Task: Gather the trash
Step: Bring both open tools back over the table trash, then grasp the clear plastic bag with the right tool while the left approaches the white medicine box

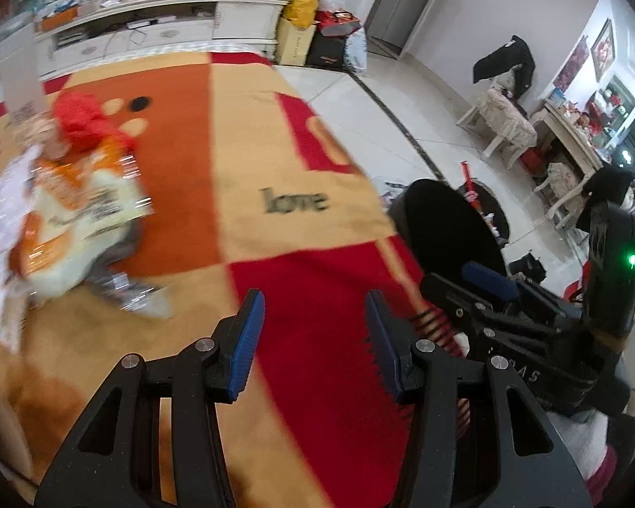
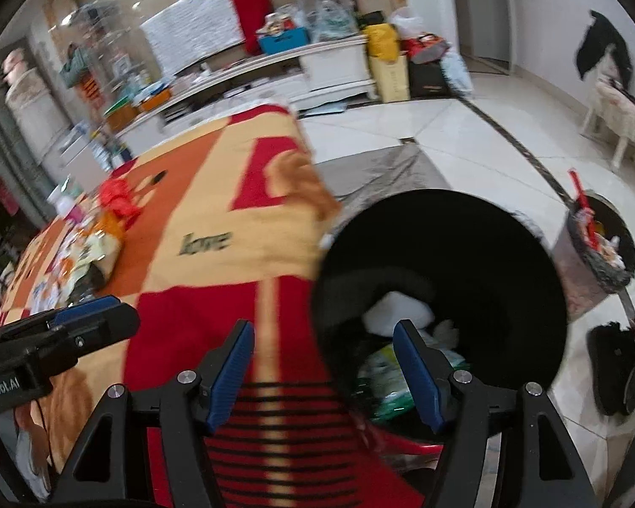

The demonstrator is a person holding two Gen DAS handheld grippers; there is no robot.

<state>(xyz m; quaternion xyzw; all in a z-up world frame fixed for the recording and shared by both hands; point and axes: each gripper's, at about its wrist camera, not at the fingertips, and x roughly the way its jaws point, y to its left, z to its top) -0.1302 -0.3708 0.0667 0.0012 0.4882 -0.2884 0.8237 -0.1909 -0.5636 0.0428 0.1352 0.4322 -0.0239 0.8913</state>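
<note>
Looking from the left, I see the trash heaped at the far left of the table: a red crumpled bag (image 1: 80, 116) on top, orange-and-white snack wrappers (image 1: 80, 207) under it, and a silvery foil scrap (image 1: 135, 294) at the near edge. It all lies on a patchwork cloth (image 1: 241, 161) with "love" printed on it. This stuff looks light, thin and crinkly; foil like that tends to slide, so I would pinch a wrapper at a free corner or a raised fold rather than flat on its face. The red bag looks soft and bunched, so any puckered ridge should do.

Next comes the left gripper (image 1: 313, 338), its fingers apart with nothing between them, over the red patch of cloth and well apart from the pile. The right gripper (image 2: 324, 374) also has its fingers spread and empty, at the near table edge, beside the black bin (image 2: 529, 262).

That bin sits just off the table's right side, with white and green scraps inside. A second, fuller bin (image 2: 605, 254) stands farther right on the floor.

The pile is smeared by blur, so I cannot count pieces or read labels, and its left part is cut off.
</note>
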